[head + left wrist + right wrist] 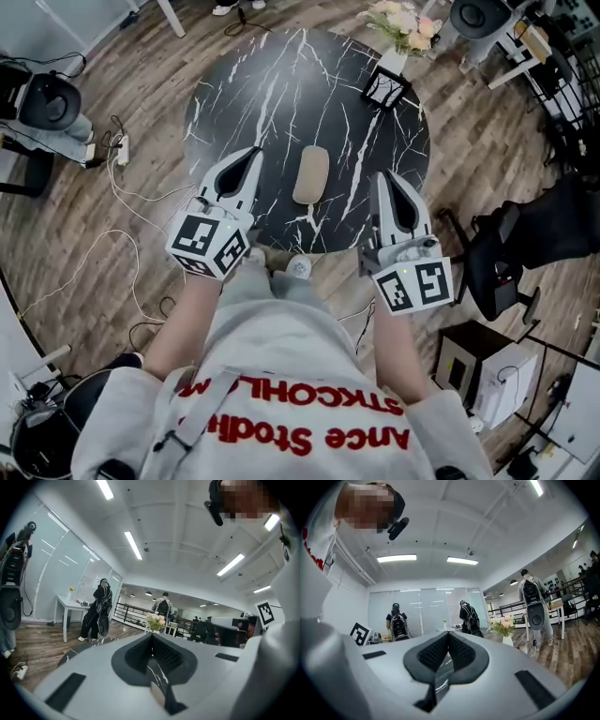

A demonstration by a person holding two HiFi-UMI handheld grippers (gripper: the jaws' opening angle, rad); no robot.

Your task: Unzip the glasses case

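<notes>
- You can't see the zip of the glasses case (311, 174) from the head view. Neither gripper view shows the case at all.
- The case looks closed, so whatever is inside is hidden.
- Your knees and sleeves cover the near rim of the table (262, 84).
- Your left gripper (253, 155) has its jaws pressed together on nothing. In its own view (152, 635) the tips meet, with only dark table showing below.
- Your right gripper (383, 178) is also closed and empty, with its tips meeting (448, 633).
- The case lies flat near the table's near edge, between your two grippers and touching neither.
- A vase (392, 62) holding flowers (403, 21) stands at the far right rim. A square card (385, 87) is just beside it, its pattern too small to read.
- The far and left parts of the table are bare.
</notes>
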